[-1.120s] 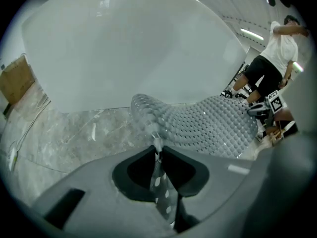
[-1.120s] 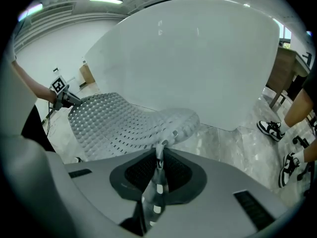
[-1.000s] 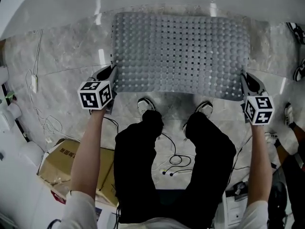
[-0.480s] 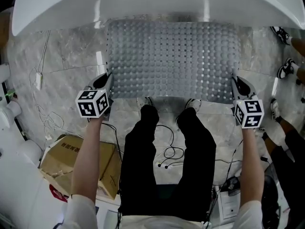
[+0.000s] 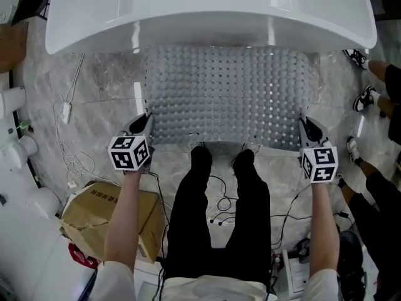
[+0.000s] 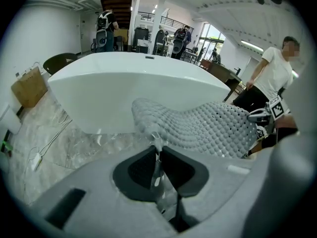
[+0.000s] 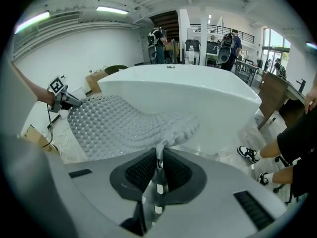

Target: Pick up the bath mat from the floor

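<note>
The grey, bumpy, perforated bath mat [image 5: 229, 93] hangs stretched between my two grippers, off the marble floor [image 5: 100, 80] and in front of the white bathtub [image 5: 207, 11]. My left gripper [image 5: 145, 121] is shut on the mat's near-left corner. My right gripper [image 5: 305, 125] is shut on its near-right corner. In the left gripper view the mat [image 6: 208, 125] sags away from the pinched corner between the pads [image 6: 143, 167]. The right gripper view shows the mat [image 7: 114, 123] clamped the same way, with the left gripper [image 7: 74, 101] at its far corner. Both jaws have just closed slightly further on the mat.
The bathtub's rim [image 5: 75, 39] overhangs the mat's far edge. A cardboard box [image 5: 94, 215] lies at my left, cables [image 5: 222, 212] run between my legs [image 5: 219, 231]. Other people's shoes [image 5: 360, 96] stand at the right. A person in white [image 6: 270, 78] is nearby.
Both grippers have risen with the mat, lifting it off the floor. The tub now takes up more of the top of the head view, and my feet are mostly hidden under the mat's near edge.
</note>
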Demonstrator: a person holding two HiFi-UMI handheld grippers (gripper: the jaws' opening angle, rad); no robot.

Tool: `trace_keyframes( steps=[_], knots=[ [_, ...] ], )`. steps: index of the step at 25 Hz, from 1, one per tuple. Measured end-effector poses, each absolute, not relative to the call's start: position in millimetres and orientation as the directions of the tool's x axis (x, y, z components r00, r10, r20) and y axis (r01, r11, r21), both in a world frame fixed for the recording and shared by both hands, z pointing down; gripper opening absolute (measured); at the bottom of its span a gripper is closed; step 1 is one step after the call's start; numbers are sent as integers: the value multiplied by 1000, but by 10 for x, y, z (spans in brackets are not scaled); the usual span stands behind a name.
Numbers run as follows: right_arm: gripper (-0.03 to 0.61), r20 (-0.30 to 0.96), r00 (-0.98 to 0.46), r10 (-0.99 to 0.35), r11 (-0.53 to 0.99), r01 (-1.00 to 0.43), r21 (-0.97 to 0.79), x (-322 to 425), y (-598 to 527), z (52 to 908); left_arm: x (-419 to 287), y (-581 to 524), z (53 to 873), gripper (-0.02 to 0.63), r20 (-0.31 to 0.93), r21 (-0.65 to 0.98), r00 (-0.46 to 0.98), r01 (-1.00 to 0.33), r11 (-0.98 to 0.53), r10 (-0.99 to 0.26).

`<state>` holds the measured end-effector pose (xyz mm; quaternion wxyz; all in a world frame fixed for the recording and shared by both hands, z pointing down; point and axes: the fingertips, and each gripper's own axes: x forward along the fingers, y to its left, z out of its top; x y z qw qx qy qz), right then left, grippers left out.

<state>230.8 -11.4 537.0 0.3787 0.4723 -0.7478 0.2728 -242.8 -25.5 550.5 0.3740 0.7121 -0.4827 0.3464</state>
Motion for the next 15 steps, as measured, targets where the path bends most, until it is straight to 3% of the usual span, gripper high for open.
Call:
trace_keyframes(
  steps=[15],
  knots=[
    [43,780,-262,-568,400,-916,-16,2090,158,3860,-2657,20,4019,46,812,183,292,-949,-255,-505]
  ],
)
